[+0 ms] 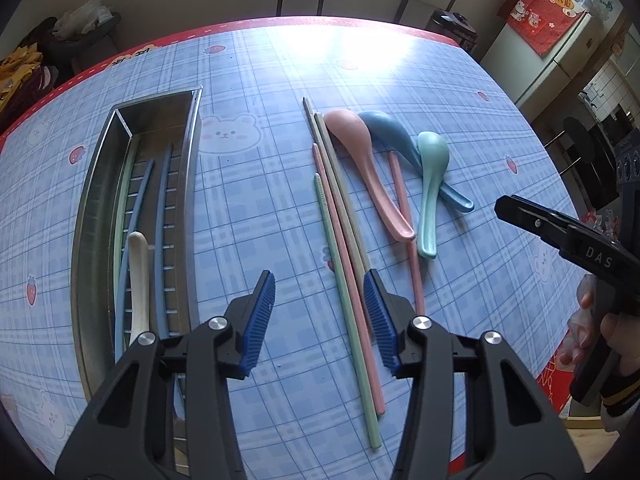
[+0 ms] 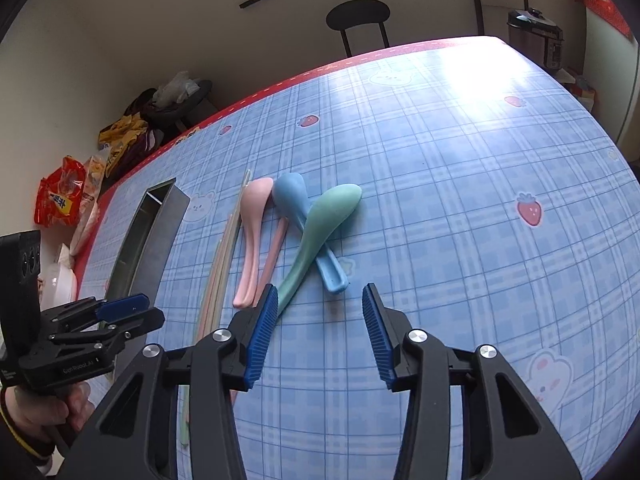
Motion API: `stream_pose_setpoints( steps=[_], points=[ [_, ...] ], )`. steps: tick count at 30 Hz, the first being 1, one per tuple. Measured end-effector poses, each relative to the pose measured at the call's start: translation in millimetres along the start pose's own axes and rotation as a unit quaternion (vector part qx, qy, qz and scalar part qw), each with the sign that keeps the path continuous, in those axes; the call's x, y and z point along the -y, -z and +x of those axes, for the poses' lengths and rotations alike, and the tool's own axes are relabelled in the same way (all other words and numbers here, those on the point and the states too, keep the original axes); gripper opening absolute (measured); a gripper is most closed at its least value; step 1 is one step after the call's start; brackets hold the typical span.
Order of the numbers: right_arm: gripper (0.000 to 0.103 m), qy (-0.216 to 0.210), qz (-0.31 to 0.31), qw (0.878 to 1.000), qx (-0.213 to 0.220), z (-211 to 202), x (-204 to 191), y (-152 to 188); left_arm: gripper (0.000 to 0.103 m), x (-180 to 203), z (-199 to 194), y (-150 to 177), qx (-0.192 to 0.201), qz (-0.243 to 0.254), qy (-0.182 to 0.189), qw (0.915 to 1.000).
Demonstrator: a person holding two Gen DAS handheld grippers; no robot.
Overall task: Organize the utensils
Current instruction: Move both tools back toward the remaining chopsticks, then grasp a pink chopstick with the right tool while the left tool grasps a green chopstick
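We see a tray [image 1: 94,200] ahead-left of our left gripper [image 1: 319,292], chopsticks [image 1: 344,240] straight ahead between its fingers, spoons [image 1: 372,172] overlapping ahead-right; all on the table [image 1: 260,184].

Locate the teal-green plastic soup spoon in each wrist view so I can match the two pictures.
Left wrist view: the teal-green plastic soup spoon lies right of centre, bowl farthest from the camera, handle running toward it.
Right wrist view: it lies at centre, handle reaching down to the right gripper's open jaws.
Shared landmark: the blue plastic soup spoon crossed beneath it in both views.
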State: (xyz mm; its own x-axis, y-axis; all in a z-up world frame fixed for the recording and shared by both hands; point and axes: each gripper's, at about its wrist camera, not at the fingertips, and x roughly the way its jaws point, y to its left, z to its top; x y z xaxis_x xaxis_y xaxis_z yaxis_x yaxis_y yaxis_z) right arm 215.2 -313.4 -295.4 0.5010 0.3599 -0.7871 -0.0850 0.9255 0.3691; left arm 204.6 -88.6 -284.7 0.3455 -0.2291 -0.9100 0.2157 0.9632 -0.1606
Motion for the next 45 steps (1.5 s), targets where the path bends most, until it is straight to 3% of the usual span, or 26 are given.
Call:
stream_pose_setpoints(
  steps=[2,8,15,19,26,45],
  points=[
    [0.035,-0.016,-0.003,1.0,-0.005,7,-7,-1,0.037,1,6,-2,-0.006,0.001,-0.001,1.0],
    [0.028,-0.035,0.006,0.999,-0.028,31,-23,5,0.035,1,19,-4,-0.02,0.001,0.008,0.9998],
    [0.028,0.011,-0.062,0.997,-0.041,38,-60,34,0.034,8,17,10,-0.021,0.015,0.01,0.9996],
    [0.021,0.019,-0.102,0.993,-0.051,46,-75,48,0.028,8,17,17,-0.026,0.014,0.012,0.9995],
    [0.011,0.051,-0.128,0.989,-0.044,54,-84,48,0.028,8,20,21,-0.032,0.009,0.019,0.9993],
    [0.006,0.038,-0.077,0.995,-0.042,23,-32,61,0.029,7,33,18,-0.035,0.003,0.007,0.9994]
  ],
)
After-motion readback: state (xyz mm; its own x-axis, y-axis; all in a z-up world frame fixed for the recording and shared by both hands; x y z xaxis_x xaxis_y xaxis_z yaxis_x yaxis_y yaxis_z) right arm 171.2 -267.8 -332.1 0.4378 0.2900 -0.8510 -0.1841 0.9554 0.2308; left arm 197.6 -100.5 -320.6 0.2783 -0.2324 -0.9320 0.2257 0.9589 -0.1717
